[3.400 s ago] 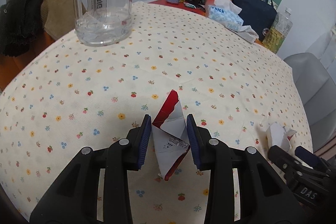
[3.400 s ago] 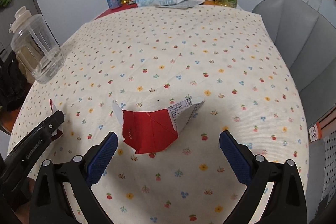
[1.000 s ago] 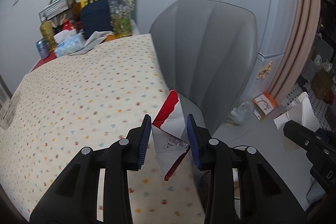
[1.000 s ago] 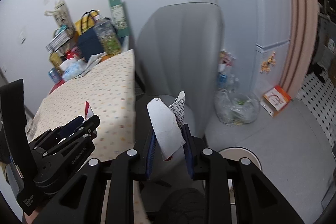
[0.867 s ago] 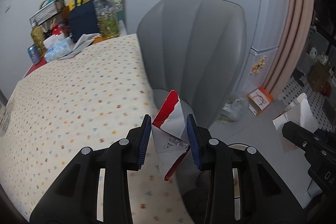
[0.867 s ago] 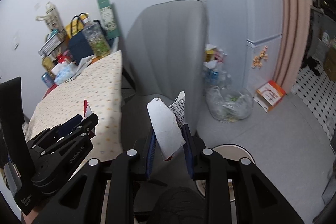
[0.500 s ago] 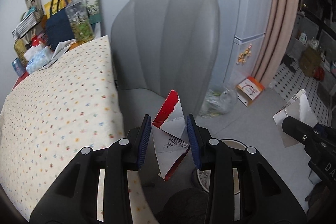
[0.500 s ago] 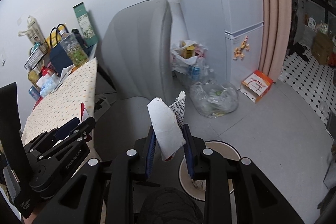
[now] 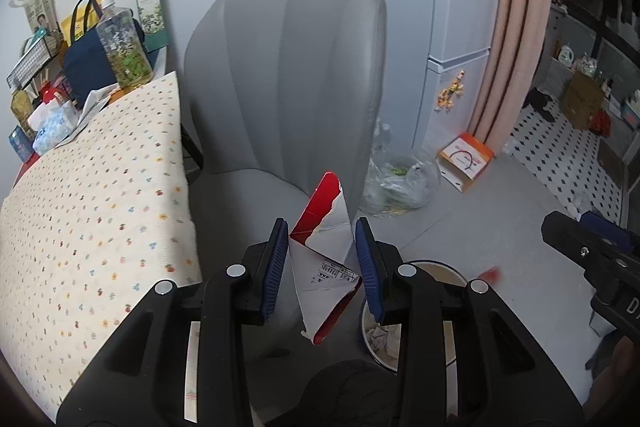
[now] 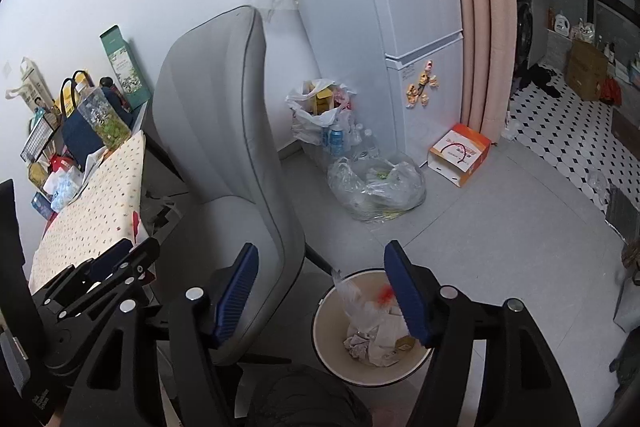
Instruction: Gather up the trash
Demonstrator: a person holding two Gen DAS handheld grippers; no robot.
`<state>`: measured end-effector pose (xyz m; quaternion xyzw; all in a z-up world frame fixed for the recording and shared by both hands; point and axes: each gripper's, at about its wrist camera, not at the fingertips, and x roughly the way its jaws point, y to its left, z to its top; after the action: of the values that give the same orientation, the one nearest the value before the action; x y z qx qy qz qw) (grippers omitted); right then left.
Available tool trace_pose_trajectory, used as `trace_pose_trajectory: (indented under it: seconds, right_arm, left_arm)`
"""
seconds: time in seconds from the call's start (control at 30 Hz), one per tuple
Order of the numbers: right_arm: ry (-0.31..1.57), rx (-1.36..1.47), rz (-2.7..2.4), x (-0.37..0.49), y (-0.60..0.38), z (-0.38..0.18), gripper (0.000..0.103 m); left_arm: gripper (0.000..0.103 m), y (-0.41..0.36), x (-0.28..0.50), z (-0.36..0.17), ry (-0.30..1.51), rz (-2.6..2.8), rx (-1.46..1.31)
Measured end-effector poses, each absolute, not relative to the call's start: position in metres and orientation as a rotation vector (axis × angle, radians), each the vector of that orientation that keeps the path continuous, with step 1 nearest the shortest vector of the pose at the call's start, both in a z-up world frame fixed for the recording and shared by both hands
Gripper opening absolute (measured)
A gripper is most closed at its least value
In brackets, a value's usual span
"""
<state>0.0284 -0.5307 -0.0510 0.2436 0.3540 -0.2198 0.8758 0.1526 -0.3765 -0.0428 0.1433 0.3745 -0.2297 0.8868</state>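
Gripping a torn red-and-white carton scrap (image 9: pixel 326 251) between blue pads: left gripper (image 9: pixel 322 259), clenched on it, scrap upright, torn red tip pointing up, lower corner hanging below the pads. Opening at this moment: right gripper (image 10: pixel 322 291), jaws spread wide, nothing between them. Blurred red-and-white piece (image 10: pixel 385 294) caught in mid-air just beside the right-hand pad, over the mouth of the round cream waste bin (image 10: pixel 320 331); same red smear seen in the left wrist view at (image 9: pixel 490 273), just past the bin rim. Bin on the grey floor, directly below the right gripper, lined with a clear bag and already holding crumpled white paper (image 10: pixel 380 339). Left gripper's scrap positioned above the near-left edge of the bin, partly over the grey chair seat (image 9: pixel 288 75). Chair standing between the bin and the table with the flower-dotted cloth (image 9: pixel 92 211); far end of the table crowded with a navy bag (image 9: pixel 86 67), a clear bottle (image 9: pixel 124 47), a tissue pack (image 9: pixel 54 125). Beyond the bin: clear plastic sack (image 10: pixel 376 187) of rubbish on the floor, white bag (image 10: pixel 316 115) with bottles against the wall, orange-and-white box (image 10: pixel 460 153) beside the white fridge (image 10: pixel 400 7), pink curtain (image 10: pixel 476 7) to its right. Dark rounded shape at the bottom edge of both views, too indistinct to identify.
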Motion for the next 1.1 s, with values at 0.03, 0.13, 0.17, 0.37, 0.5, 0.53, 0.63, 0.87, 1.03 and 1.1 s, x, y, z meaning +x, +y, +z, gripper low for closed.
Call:
trace_pose_trajectory:
  seconds: [0.03, 0.13, 0.17, 0.37, 0.5, 0.53, 0.63, 0.87, 1.03, 1.1]
  right_arm:
    - [0.738, 0.511, -0.462, 0.026, -0.533, -0.051, 0.065]
    - [0.729, 0.517, -0.48, 0.015, -0.54, -0.049, 0.068]
    - [0.726, 0.52, -0.489, 0.012, -0.542, -0.048, 0.069]
    - [0.715, 0.539, -0.568, -0.021, -0.568, -0.046, 0.07]
    - [0.71, 0.556, -0.615, -0.04, -0.581, -0.047, 0.07]
    - [0.709, 0.559, -0.624, -0.044, -0.585, -0.048, 0.07]
    - [0.705, 0.571, -0.65, -0.055, -0.594, -0.049, 0.07]
    - [0.697, 0.595, -0.664, -0.061, -0.604, -0.053, 0.07]
    - [0.687, 0.601, -0.647, -0.06, -0.601, -0.052, 0.072]
    - [0.681, 0.598, -0.64, -0.059, -0.599, -0.05, 0.075]
  left_arm:
    - [0.035, -0.38, 0.152, -0.044, 0.78, -0.483, 0.301]
    - [0.035, -0.392, 0.149, -0.046, 0.785, -0.503, 0.312]
    - [0.035, -0.399, 0.147, -0.047, 0.787, -0.518, 0.315]
    - [0.035, -0.434, 0.131, -0.055, 0.797, -0.6, 0.341]
    - [0.035, -0.457, 0.117, -0.061, 0.808, -0.649, 0.367]
    - [0.035, -0.462, 0.114, -0.063, 0.811, -0.66, 0.372]
    - [0.035, -0.473, 0.109, -0.067, 0.82, -0.681, 0.378]
    - [0.079, -0.479, 0.103, -0.067, 0.835, -0.739, 0.359]
    - [0.093, -0.466, 0.108, -0.059, 0.81, -0.707, 0.344]
    - [0.094, -0.454, 0.112, -0.052, 0.797, -0.679, 0.328]
